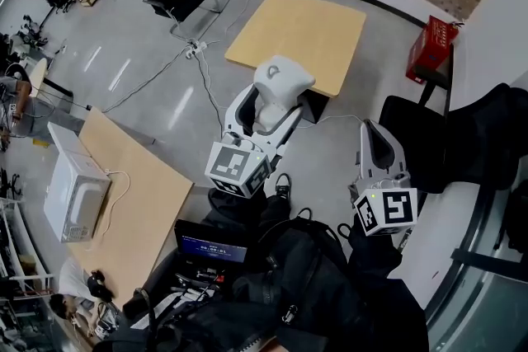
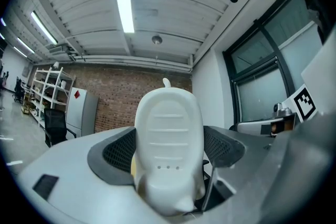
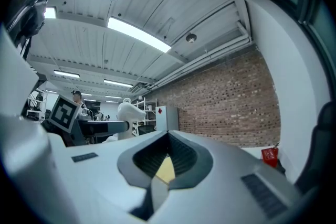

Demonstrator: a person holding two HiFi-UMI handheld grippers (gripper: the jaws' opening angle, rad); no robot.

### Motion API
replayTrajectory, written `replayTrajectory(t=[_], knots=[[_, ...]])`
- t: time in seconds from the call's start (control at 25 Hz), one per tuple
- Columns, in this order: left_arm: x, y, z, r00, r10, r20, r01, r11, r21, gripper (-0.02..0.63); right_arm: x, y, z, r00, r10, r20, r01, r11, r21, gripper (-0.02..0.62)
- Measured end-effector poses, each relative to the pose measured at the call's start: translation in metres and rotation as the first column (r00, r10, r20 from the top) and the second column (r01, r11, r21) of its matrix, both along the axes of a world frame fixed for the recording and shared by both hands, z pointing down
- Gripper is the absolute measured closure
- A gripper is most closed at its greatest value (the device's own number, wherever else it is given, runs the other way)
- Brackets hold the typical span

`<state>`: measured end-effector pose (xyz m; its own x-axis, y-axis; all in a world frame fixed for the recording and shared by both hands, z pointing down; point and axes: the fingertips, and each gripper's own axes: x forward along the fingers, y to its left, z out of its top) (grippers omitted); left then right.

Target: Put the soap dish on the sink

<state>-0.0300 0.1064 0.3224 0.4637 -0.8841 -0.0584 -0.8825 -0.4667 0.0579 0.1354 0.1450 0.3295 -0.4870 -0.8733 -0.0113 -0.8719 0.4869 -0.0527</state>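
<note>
Fingers of the left gripper [image 2: 170, 157] clenched on the white soap dish [image 2: 168, 118], which stands upright between them, held aloft; fingers of the right gripper [image 3: 164, 168] pressed together on nothing. We judge this the carry step: no sink shows in any view, so the next move calls for finding it and turning there. Open floor [image 1: 157, 86] ahead; one table [image 1: 301, 33] beyond, another [image 1: 136, 202] at left, both well apart.

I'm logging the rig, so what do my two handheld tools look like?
Both the left tool and right tool are light grey moulded shells with dark ribbed pads. Each carries a white cube printed with black square markers.
</note>
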Motion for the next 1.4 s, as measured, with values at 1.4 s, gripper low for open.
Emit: replayTrajectory(t=[1.4], knots=[[-0.054, -0.199, 0.018, 0.990, 0.135, -0.026, -0.136, 0.990, -0.039, 0.206, -0.075, -0.185, 0.004, 0.993, 0.096, -0.066, -0.099, 0.994, -0.038, 0.591]])
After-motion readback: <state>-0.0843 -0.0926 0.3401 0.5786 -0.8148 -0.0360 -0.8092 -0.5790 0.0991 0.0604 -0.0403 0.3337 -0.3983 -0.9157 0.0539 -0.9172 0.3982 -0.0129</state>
